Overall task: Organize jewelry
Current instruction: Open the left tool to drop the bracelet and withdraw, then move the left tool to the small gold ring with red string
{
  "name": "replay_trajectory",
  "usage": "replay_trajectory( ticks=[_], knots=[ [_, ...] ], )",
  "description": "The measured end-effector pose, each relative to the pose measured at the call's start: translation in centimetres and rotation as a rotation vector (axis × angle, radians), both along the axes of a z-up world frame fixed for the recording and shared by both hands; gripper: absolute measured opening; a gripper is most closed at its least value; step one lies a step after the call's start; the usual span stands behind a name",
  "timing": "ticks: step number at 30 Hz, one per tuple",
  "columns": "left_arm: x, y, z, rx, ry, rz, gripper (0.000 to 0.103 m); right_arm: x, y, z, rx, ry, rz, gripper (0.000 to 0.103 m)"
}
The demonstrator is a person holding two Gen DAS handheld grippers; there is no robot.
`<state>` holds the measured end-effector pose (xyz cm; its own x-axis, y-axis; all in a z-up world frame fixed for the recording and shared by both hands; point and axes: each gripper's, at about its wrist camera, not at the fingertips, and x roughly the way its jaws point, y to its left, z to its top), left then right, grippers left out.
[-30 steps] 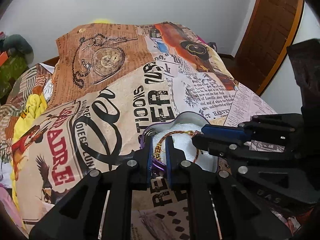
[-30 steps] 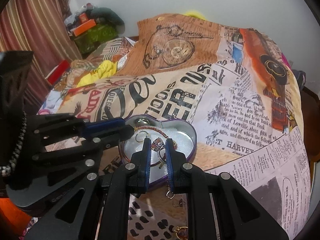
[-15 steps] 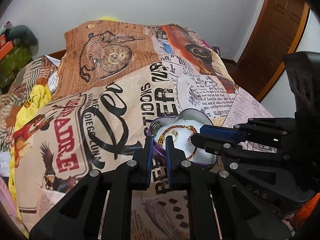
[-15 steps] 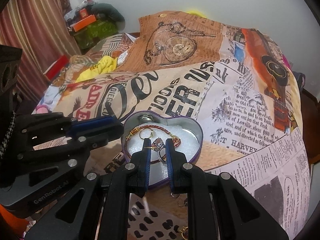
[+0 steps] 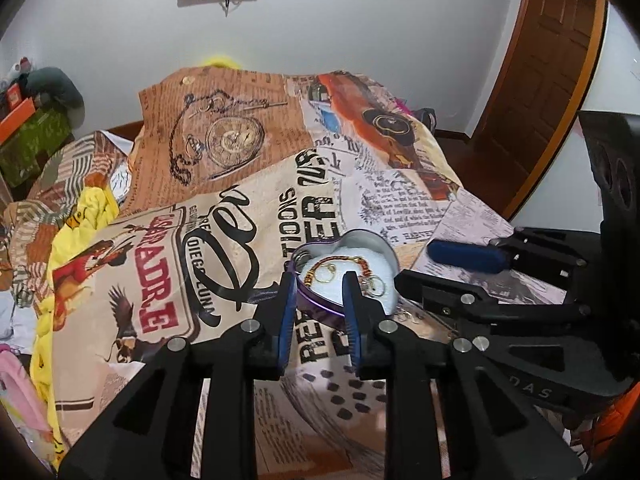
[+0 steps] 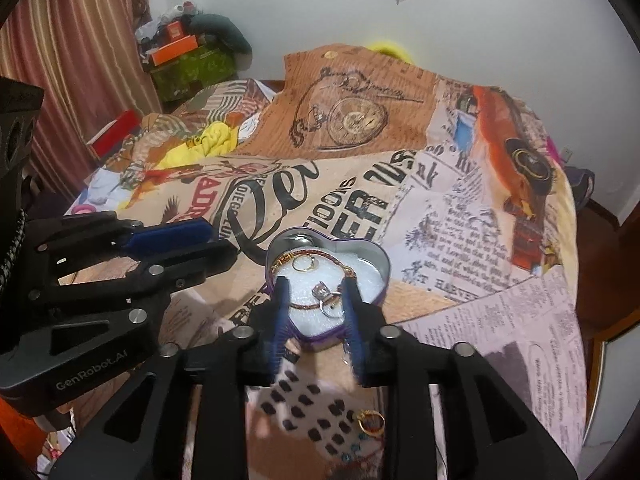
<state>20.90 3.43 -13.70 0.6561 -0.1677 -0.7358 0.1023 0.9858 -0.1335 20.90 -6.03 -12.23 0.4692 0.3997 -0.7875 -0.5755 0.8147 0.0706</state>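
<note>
The heart-shaped tin (image 6: 362,254) is shiny metal, its inner wall mirror-bright and its outer wall glossy purple; a white, matt foam pad (image 6: 316,318) lines it. On the pad lie a glossy gold ring (image 6: 305,264) and a silvery stone-set ring (image 6: 326,296). Both grippers are matt black plastic with bright metal screw heads and ribbed blue pads (image 5: 287,316) on the jaws. The bedspread (image 5: 224,184) is soft, matt printed cloth. The door (image 5: 548,64), upper right of the left view, is varnished wood.

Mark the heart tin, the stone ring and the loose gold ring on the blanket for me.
heart tin (image 6: 382,266), right wrist view, on its inner right wall.
stone ring (image 6: 323,291), right wrist view, on its setting.
loose gold ring (image 6: 370,421), right wrist view, on its band, low in the picture.
</note>
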Motion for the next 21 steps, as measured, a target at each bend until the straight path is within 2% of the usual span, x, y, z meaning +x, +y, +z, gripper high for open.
replay_trajectory(
  ticks=[1,4,8,12,21],
  knots=[
    [-0.3,-0.2,0.2,0.003,-0.004,-0.005,0.022,-0.3,-0.5,0.4,0.004,-0.013,-0.011,0.039],
    [-1.2,-0.9,0.9,0.016,-0.012,-0.015,0.023,-0.9,-1.5,1.0,0.009,-0.029,-0.035,0.039],
    [-2.2,-1.7,1.4,0.023,-0.017,-0.024,0.03,-1.8,-3.5,1.7,0.017,-0.041,-0.074,0.039],
    [-2.9,-2.7,1.6,0.016,-0.013,-0.041,0.03,-2.5,-5.2,2.0,0.018,-0.046,-0.111,0.039],
    [-3.1,-5.2,0.0,0.025,0.045,-0.083,0.032,-3.5,-8.8,0.8,-0.012,-0.022,-0.174,0.039]
  ],
)
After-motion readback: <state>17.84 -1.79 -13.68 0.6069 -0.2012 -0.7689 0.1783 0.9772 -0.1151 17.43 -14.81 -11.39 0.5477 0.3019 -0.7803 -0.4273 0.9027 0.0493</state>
